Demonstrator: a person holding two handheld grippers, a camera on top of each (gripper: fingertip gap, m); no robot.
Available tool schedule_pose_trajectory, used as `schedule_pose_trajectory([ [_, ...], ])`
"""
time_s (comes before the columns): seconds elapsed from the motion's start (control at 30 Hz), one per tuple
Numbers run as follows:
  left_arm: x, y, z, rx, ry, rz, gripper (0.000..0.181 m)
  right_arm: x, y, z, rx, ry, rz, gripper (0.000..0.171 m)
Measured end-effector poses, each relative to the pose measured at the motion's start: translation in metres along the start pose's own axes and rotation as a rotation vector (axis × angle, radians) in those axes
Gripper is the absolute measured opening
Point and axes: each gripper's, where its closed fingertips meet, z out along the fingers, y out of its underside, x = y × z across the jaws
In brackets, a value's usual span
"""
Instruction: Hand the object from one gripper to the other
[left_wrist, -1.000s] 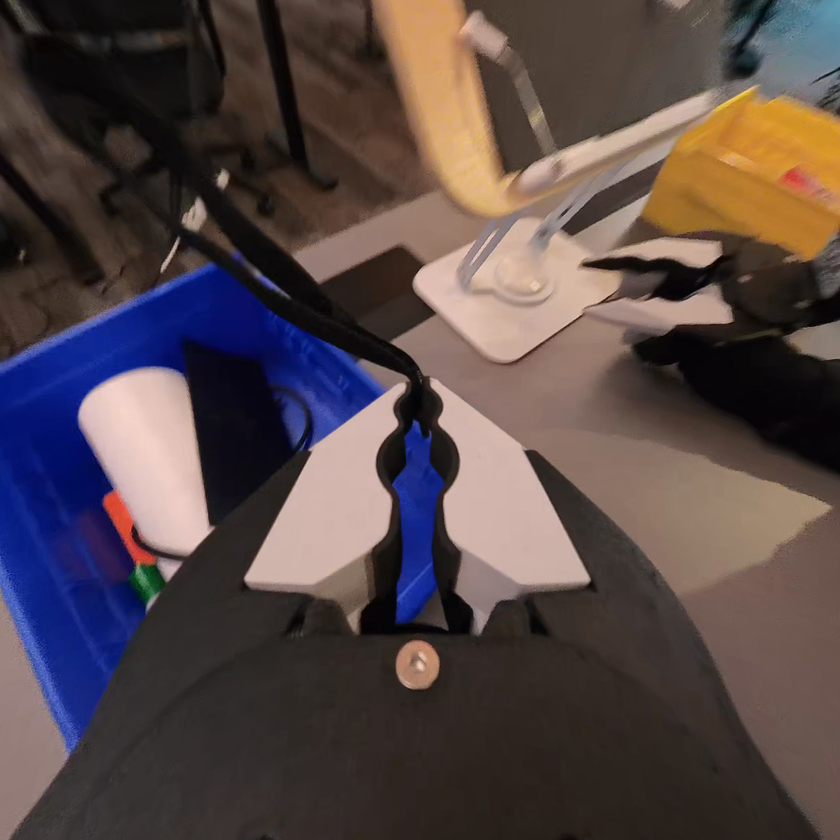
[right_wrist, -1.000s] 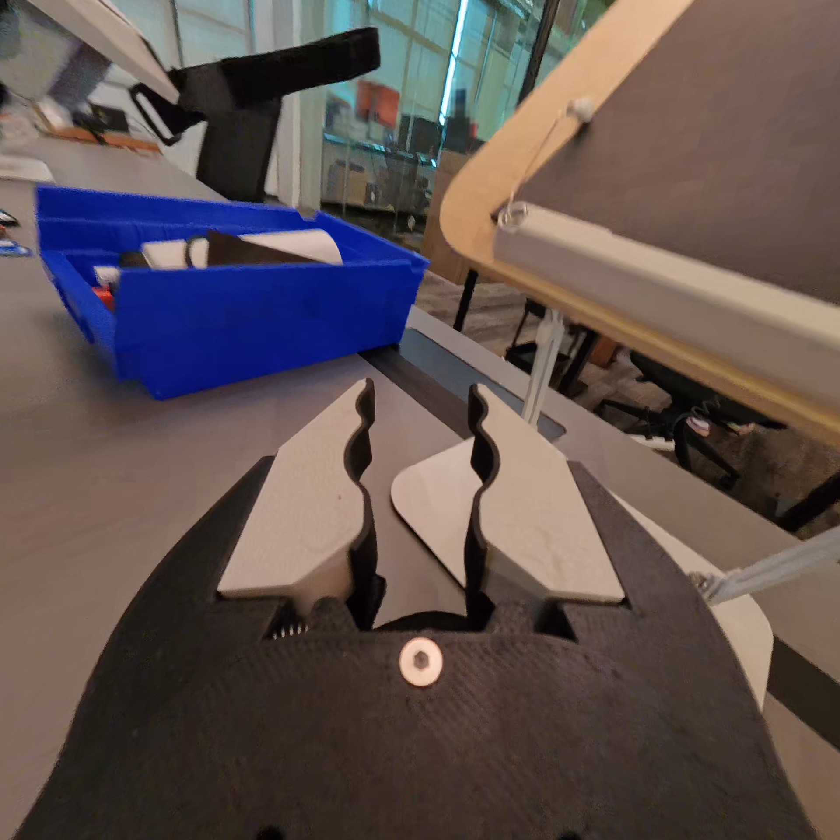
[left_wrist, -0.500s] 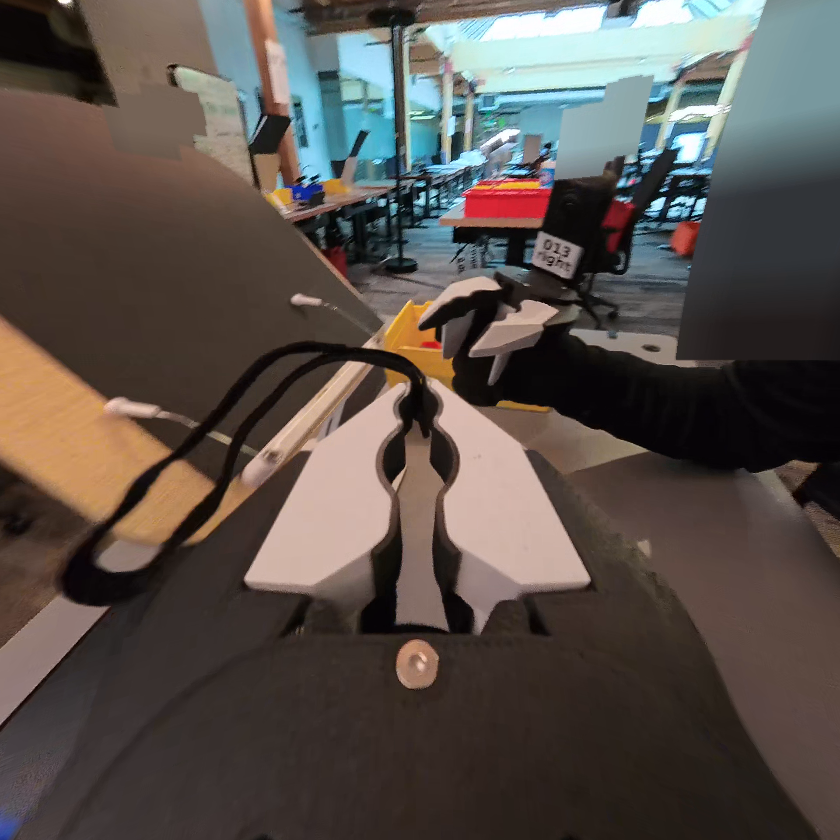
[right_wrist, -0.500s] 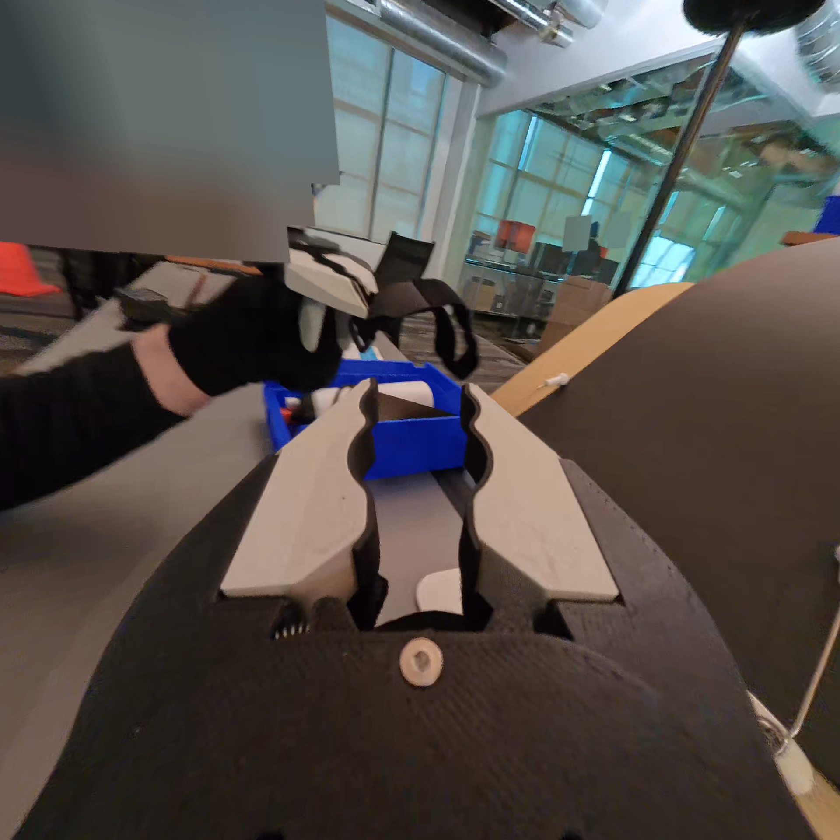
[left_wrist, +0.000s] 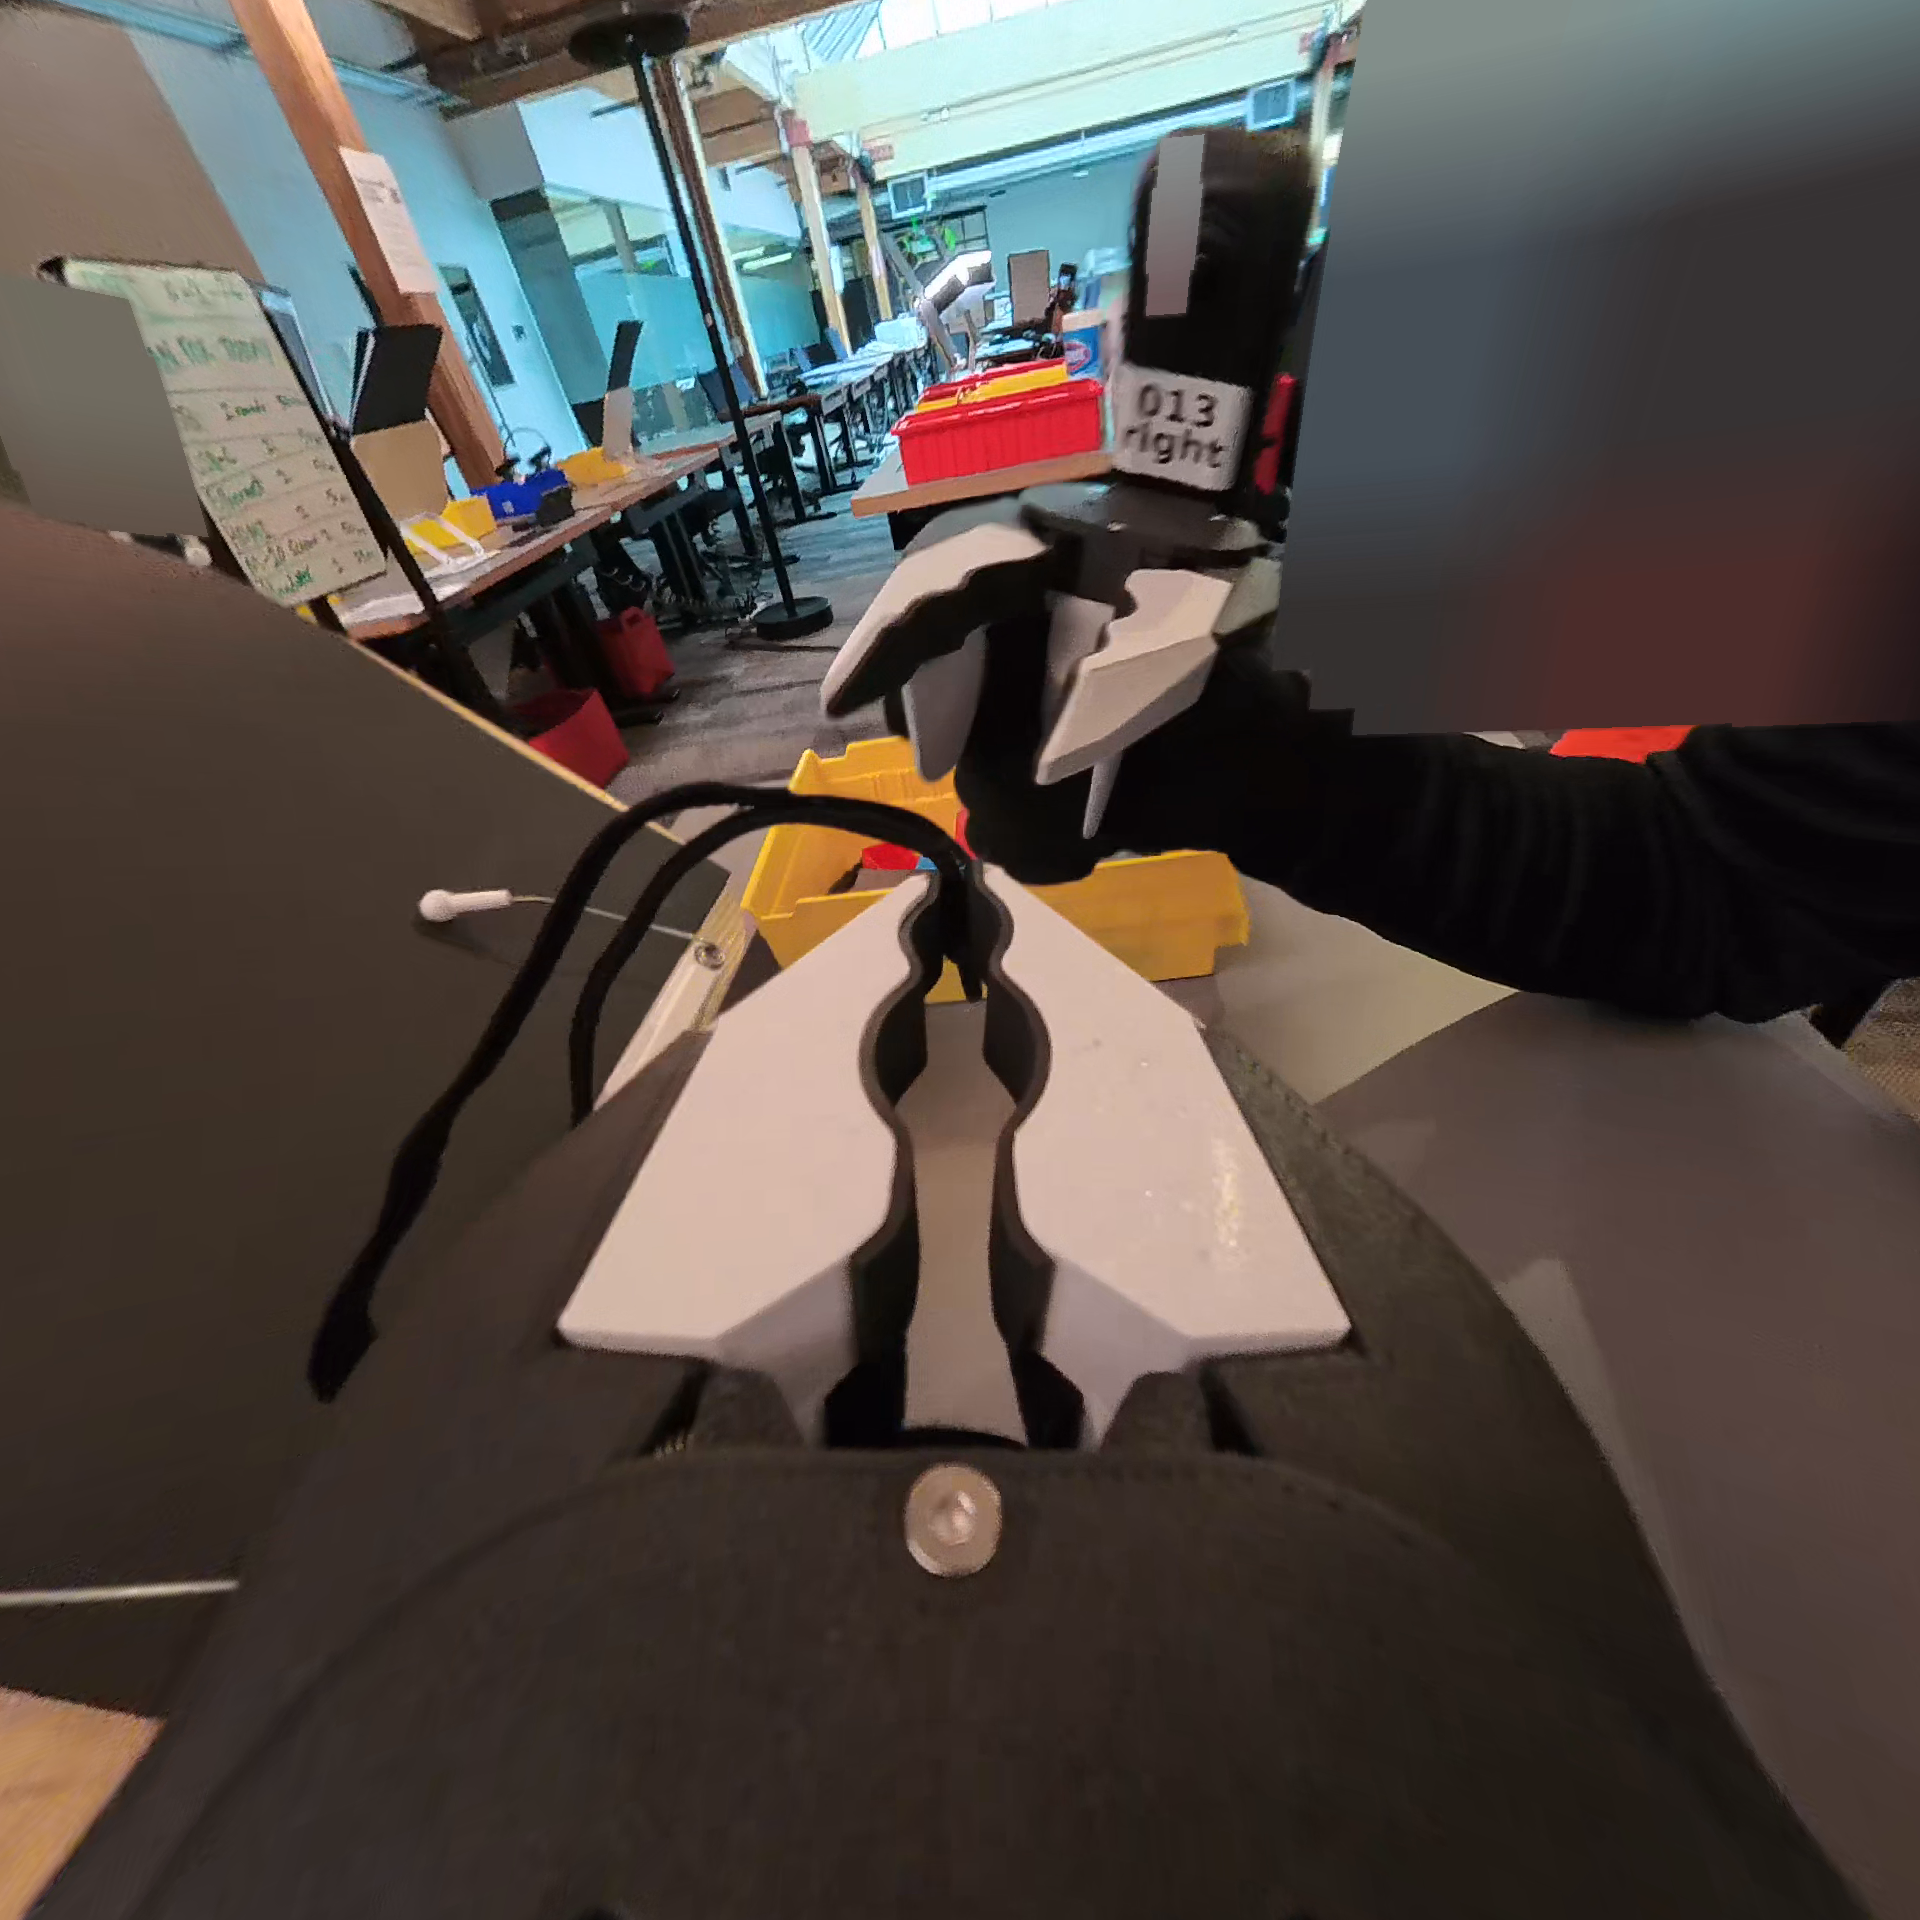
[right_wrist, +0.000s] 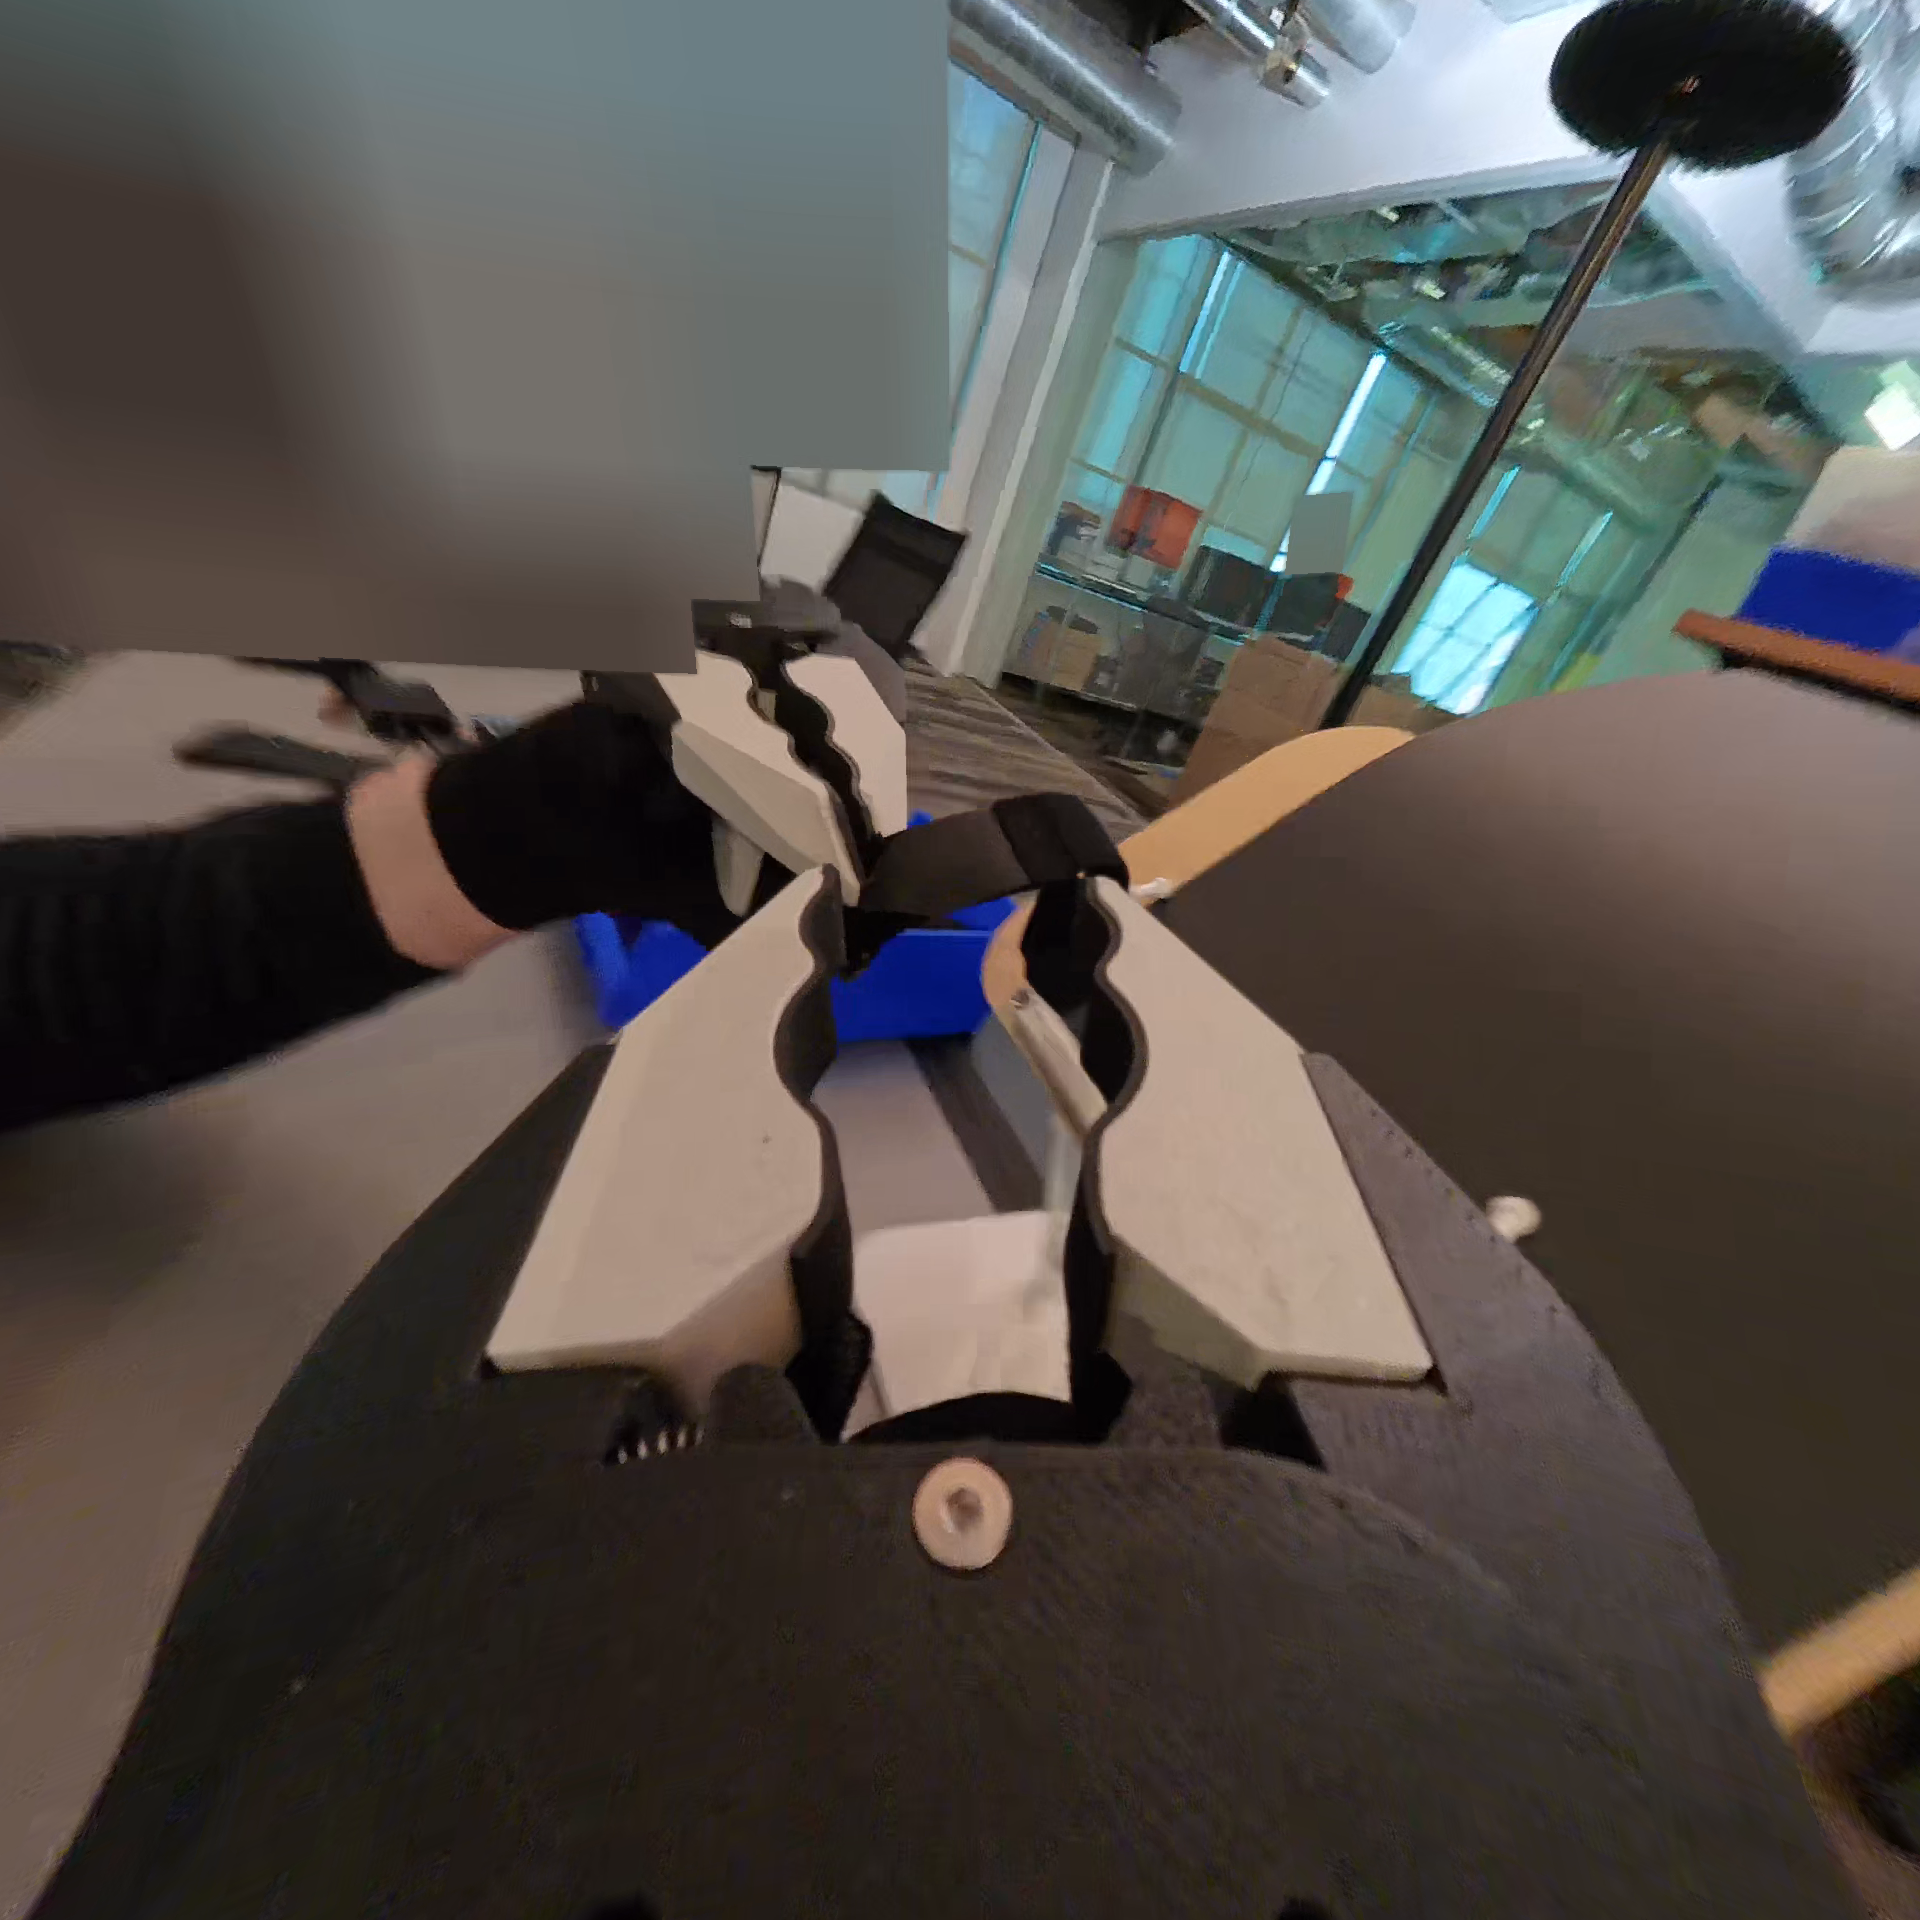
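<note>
A black strap is pinched at the tips of my left gripper, which is shut on it; its loop hangs down to the left. My right gripper is open, just above and beyond the left tips, held by a black-gloved hand. In the right wrist view the strap spans the gap at the tips of my open right gripper. The left gripper holds the strap's left end there. Both grippers are raised above the grey table.
A yellow bin sits on the table behind the grippers. A blue bin stands beyond the right gripper. A dark panel with a wooden edge stands close by, on a white base. Less than 4 cm separates the two grippers' tips.
Both grippers rose from the table and turned to face each other. The left lifted the strap clear of the blue bin. The right moved in until its open tips reached the strap.
</note>
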Motion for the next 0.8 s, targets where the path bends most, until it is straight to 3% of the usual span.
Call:
schedule_pose_trajectory([
  [0.13,0.003,-0.008,0.006,0.041,0.023,-0.131,0.001,-0.014,-0.014,-0.009,-0.042,0.114,-0.402,0.039],
  [0.27,0.012,-0.016,0.012,0.102,0.087,-0.24,0.001,-0.021,-0.002,-0.009,-0.18,0.155,-0.618,0.039],
  [0.43,0.026,-0.019,0.017,0.102,0.137,-0.232,0.001,-0.02,-0.011,-0.017,-0.142,0.155,-0.595,0.037],
  [0.63,0.039,-0.019,0.018,0.113,0.247,-0.275,0.001,-0.008,-0.003,-0.031,-0.221,0.187,-0.7,0.053],
  [0.8,0.058,-0.03,0.014,0.174,0.386,-0.306,0.001,-0.004,0.009,-0.019,-0.257,0.233,-0.75,0.036],
])
